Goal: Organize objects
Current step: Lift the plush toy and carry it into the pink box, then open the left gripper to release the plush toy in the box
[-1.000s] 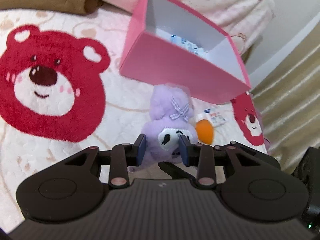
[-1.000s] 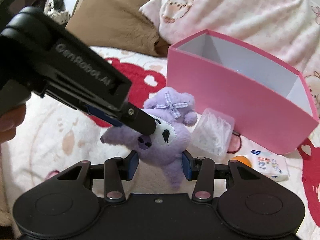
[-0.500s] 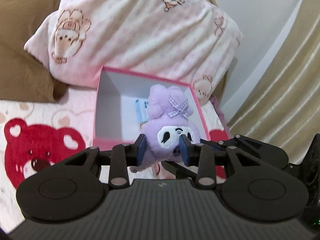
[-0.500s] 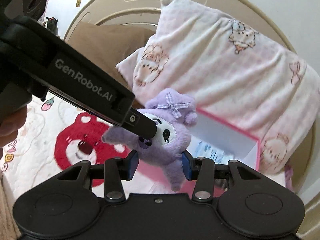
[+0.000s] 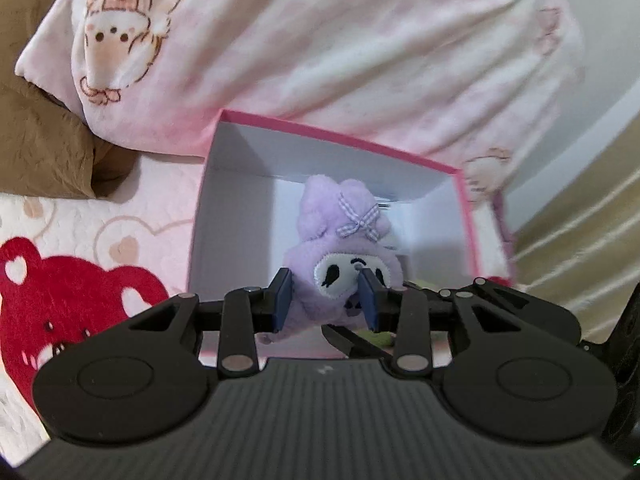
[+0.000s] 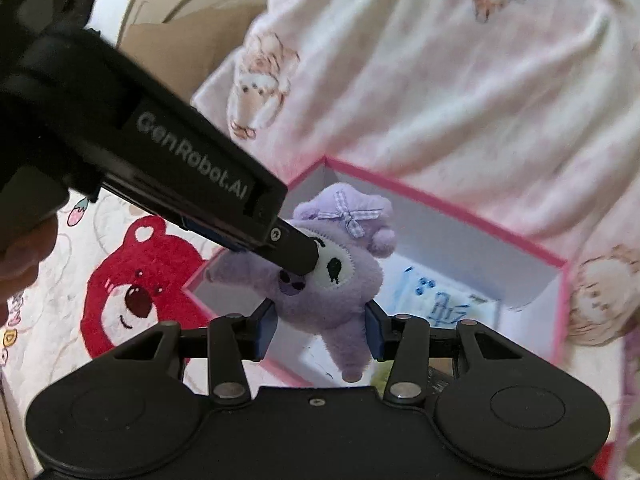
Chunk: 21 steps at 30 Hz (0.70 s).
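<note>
Right wrist view: the soft purple plush doll with a checked bow [image 6: 332,276] hangs just above the open pink cardboard box [image 6: 440,204]. The left gripper [image 5: 326,300] pinches its head, the right gripper [image 6: 320,330] its body; both tilt down toward the box.

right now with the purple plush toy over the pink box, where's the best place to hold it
Grip the soft purple plush toy across its round body, just below the white face, coming from above and pinching its two sides as the right gripper does. The body is its fullest part; the limbs look thin and floppy.
</note>
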Each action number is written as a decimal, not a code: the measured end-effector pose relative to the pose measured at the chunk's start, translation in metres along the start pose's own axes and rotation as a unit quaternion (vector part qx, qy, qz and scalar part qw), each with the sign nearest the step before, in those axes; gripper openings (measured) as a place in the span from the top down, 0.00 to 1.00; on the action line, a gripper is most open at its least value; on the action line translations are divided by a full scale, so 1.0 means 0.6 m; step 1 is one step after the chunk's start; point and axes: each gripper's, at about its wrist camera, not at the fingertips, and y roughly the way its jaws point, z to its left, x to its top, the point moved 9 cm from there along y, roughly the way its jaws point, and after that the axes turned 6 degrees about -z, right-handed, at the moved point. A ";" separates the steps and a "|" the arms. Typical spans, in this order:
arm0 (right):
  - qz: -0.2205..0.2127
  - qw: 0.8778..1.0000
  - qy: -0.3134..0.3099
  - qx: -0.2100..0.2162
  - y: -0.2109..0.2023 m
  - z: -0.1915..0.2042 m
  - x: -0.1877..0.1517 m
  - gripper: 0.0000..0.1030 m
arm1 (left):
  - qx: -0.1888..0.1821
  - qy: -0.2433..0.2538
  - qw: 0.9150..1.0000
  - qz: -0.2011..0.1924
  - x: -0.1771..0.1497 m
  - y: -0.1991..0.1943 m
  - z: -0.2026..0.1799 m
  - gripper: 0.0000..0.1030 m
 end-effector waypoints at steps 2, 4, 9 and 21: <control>0.020 1.000 0.013 0.009 0.034 -0.010 -0.007 0.51 | 0.019 0.007 1.000 0.010 0.006 0.034 0.008 0.67; 0.038 0.998 0.036 0.020 0.066 -0.022 -0.014 0.51 | 0.032 0.010 0.999 0.023 0.009 0.062 0.016 0.67; 0.069 0.992 0.087 0.060 0.122 -0.041 -0.031 0.51 | 0.061 0.007 0.997 0.044 0.010 0.107 0.037 0.67; 0.135 0.987 0.070 0.061 0.146 -0.039 -0.072 0.48 | 0.072 0.006 0.996 0.060 -0.023 0.146 0.044 0.67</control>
